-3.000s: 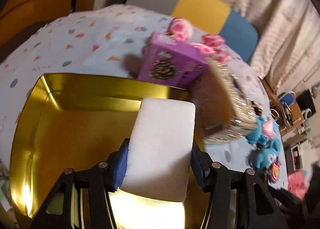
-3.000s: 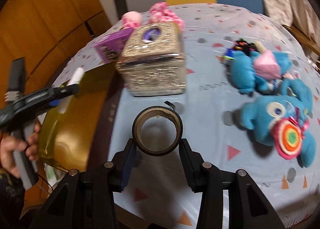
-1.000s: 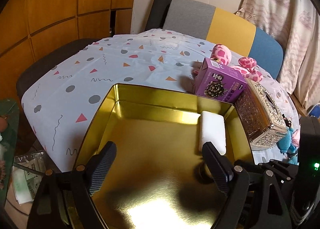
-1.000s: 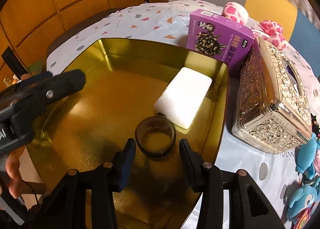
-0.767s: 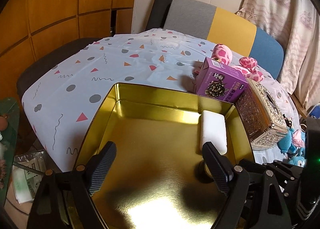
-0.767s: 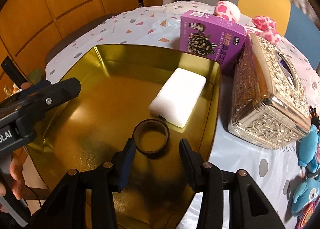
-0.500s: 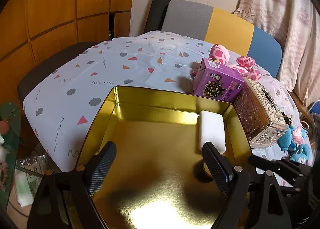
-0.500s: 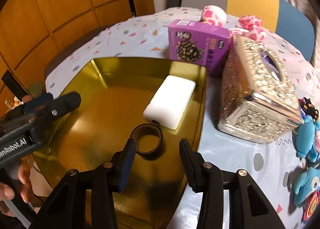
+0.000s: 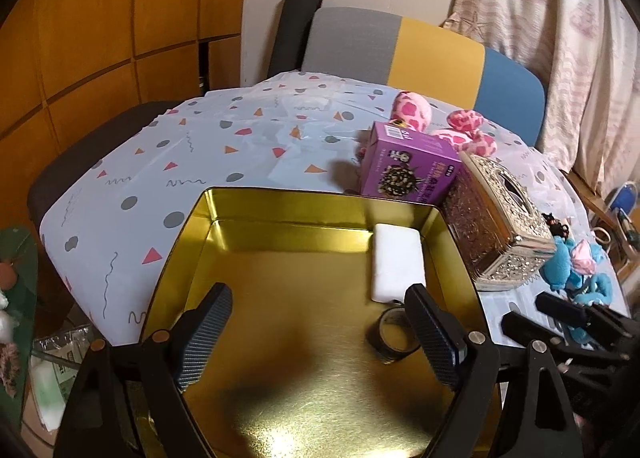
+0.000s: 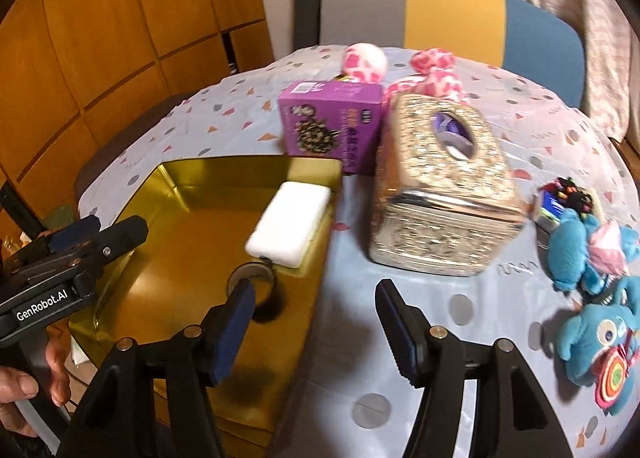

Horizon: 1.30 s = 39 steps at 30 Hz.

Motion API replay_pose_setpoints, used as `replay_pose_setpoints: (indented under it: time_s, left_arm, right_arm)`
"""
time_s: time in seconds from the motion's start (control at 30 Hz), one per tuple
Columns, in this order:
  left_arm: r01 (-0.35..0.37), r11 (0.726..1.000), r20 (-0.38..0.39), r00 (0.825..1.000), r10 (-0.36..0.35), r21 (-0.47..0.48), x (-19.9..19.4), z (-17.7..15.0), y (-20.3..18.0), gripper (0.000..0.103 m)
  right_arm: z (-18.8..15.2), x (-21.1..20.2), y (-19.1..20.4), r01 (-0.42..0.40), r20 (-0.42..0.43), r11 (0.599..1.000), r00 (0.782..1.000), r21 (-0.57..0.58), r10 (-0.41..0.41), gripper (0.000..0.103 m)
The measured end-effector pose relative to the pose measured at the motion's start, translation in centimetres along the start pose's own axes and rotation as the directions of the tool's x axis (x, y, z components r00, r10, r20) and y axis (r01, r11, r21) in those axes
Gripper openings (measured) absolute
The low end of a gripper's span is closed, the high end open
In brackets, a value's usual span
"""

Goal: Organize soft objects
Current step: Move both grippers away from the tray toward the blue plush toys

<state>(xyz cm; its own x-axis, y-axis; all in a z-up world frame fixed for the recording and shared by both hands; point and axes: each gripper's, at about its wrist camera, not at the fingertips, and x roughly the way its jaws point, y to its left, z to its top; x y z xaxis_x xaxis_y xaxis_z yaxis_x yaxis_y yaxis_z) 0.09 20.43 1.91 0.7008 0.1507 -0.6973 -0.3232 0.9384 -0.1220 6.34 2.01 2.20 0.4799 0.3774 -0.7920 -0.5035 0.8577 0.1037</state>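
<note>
Here we see both grippers empty, fingers spread: the left gripper (image 9: 318,328) over the gold tray (image 9: 280,201), the right gripper (image 10: 316,322) at its edge. The white sponge (image 10: 289,223) lies inside, touching the tape roll (image 10: 252,282); blue plush toys (image 10: 588,254) sit well apart

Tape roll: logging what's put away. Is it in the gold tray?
In. The tape roll lies on the gold tray floor beside the white sponge.

"GenRobot.AI" reads in white on the black body of the left gripper (image 10: 96,236); print on the purple box (image 10: 332,125) beyond it is too small to read
</note>
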Motion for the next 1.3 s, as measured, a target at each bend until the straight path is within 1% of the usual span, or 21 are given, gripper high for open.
replay_pose_setpoints:
  time_s: [0.17,0.37,0.6,0.73,0.9,1.0,1.07,1.1,1.2,1.3]
  left_arm:
    - [0.020,1.000,-0.001,1.000,-0.020,0.012,-0.2,-0.1,-0.8,0.088]
    - [0.046,0.996,0.001,0.999,-0.046,0.070,-0.5,-0.1,-2.7,0.090]
    - [0.083,0.988,-0.006,0.997,-0.083,0.134,-0.7,-0.3,-5.4,0.090]
    - [0.110,0.981,-0.015,0.994,-0.109,0.161,-0.7,-0.5,-7.0,0.090]
    - [0.150,0.964,-0.032,0.989,-0.146,0.220,-0.8,-0.8,-9.7,0.090]
    - [0.163,0.949,-0.038,0.987,-0.159,0.271,-0.8,-1.1,-11.4,0.090]
    - [0.188,0.935,-0.051,0.982,-0.181,0.299,-0.8,-1.4,-12.7,0.090]
    - [0.197,0.929,-0.058,0.980,-0.189,0.312,-0.8,-1.5,-13.3,0.090]
    - [0.225,0.908,-0.074,0.974,-0.212,0.354,-0.8,-2.0,-15.2,0.090]
    - [0.252,0.887,-0.090,0.968,-0.236,0.387,-0.8,-2.5,-16.7,0.090]
  right_arm:
    - [-0.7,-1.3,-2.7,0.043,0.021,0.998,0.999,0.053,-0.044,0.065]
    - [-1.8,-3.0,-6.8,0.105,0.032,0.984,0.993,0.141,-0.111,0.068]
    - [-3.5,-5.2,-12.2,0.187,0.033,0.949,0.979,0.255,-0.201,0.069]
    - [-4.3,-6.9,-15.0,0.235,0.038,0.923,0.965,0.305,-0.258,0.069]
    - [-5.8,-9.2,-18.6,0.284,0.038,0.879,0.946,0.384,-0.322,0.069]
    - [-6.9,-10.6,-20.8,0.306,0.034,0.844,0.934,0.439,-0.356,0.069]
    - [-7.7,-11.4,-22.2,0.315,0.028,0.818,0.927,0.481,-0.373,0.069]
    - [-8.2,-11.8,-23.1,0.307,0.027,0.801,0.928,0.513,-0.373,0.069]
    - [-9.3,-12.7,-24.7,0.308,0.019,0.767,0.923,0.563,-0.384,0.070]
    - [-10.4,-13.1,-26.2,0.266,0.025,0.729,0.932,0.630,-0.362,0.070]
